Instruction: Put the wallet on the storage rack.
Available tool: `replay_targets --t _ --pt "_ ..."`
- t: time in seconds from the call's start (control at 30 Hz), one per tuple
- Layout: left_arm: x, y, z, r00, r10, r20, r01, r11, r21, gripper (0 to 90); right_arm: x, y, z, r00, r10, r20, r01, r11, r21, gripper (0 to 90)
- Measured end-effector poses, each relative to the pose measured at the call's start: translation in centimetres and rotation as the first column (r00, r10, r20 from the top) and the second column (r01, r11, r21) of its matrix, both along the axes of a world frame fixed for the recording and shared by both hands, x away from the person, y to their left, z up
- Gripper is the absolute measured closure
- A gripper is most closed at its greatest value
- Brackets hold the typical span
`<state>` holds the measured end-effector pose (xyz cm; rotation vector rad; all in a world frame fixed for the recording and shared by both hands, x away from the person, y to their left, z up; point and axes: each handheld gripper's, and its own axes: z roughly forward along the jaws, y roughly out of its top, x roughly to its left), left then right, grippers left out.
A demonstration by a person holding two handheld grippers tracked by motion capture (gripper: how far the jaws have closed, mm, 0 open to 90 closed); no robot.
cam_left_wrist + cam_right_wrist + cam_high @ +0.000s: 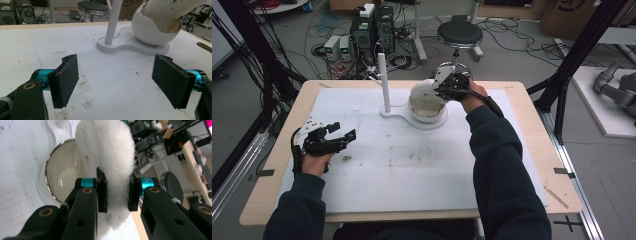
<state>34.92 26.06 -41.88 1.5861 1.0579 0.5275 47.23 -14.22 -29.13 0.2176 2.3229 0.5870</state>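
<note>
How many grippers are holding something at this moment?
1: the right gripper, at the bowl, clamps a white fluffy pad. The left gripper rests open over the mat, holding nothing.

I'm working in a lab: computer towers (373, 27) and tangled cables (329, 22) cover the floor beyond my counter (277, 145), black rig frames (574, 52) flank it, and a round stool (459, 35) stands nearby.

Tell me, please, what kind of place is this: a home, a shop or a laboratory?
Most likely a laboratory or workshop. Black computer towers stand on the grey floor among loose tangled cables, black metal frame struts surround the pale wooden table, and a round black stool stands behind it.
</note>
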Motion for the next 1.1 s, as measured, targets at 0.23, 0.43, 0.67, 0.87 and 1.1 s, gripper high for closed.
replay_targets --t 0.23,0.43,0.67,0.87,1.1 --pt "0.0 -0.1 0.0 1.0000 -0.008 -0.004 0.008 1.0000 -0.001 21.4 0.5 1.9 -1.8 0.9999 -0.013 -0.006 0.013 0.996 -0.088 75.6" --pt "0.0 -0.2 -0.1 0.9999 -0.009 -0.009 0.009 0.9999 -0.006 21.3 1.1 1.5 -2.1 0.9932 -0.019 -0.115 0.042 0.979 0.201 60.7" --pt "0.0 -0.3 -0.1 0.9998 -0.013 -0.016 0.013 0.9999 -0.002 21.3 1.3 1.2 -2.5 0.9734 0.054 -0.223 0.028 0.937 0.348 73.6" --pt "0.0 -0.2 -0.1 0.9997 -0.013 -0.020 0.013 0.9999 -0.003 21.3 1.3 3.6 -4.1 0.9751 0.035 -0.219 0.010 0.979 0.203 71.8" --pt "-0.1 -0.2 0.1 0.9999 -0.012 0.000 0.012 0.9998 -0.013 21.3 -0.5 0.4 -2.2 0.9800 -0.028 -0.197 0.112 0.896 0.431 43.2"
